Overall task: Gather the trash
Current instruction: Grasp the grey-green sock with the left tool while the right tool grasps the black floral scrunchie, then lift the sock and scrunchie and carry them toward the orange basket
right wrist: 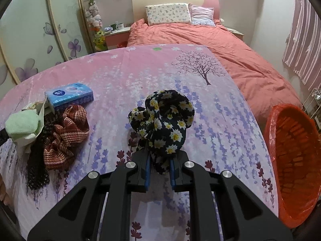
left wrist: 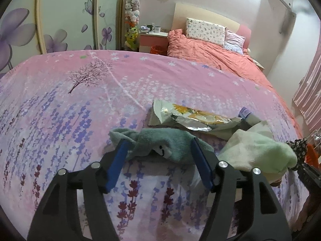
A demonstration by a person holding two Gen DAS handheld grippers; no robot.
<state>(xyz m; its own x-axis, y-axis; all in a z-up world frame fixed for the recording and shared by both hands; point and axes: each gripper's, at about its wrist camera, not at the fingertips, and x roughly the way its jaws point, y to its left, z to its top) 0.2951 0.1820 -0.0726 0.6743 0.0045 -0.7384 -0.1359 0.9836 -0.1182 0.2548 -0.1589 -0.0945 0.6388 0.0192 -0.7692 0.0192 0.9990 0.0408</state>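
Floral scrunchie [right wrist: 164, 120] is pinched in your right gripper [right wrist: 159, 172], left gripper [left wrist: 158, 160] gapes empty over the sock [left wrist: 160, 142]; carry it to the bin [right wrist: 291, 160].

Left gripper [left wrist: 158, 161], as I see it: matte black frame with triangular cut-outs, four round silver screw heads along the linkage, and two fingers [left wrist: 118, 164] faced with blue pads. Right gripper [right wrist: 159, 170]: the same black frame, the same silver screw heads, blue-lined fingers [right wrist: 147, 172].
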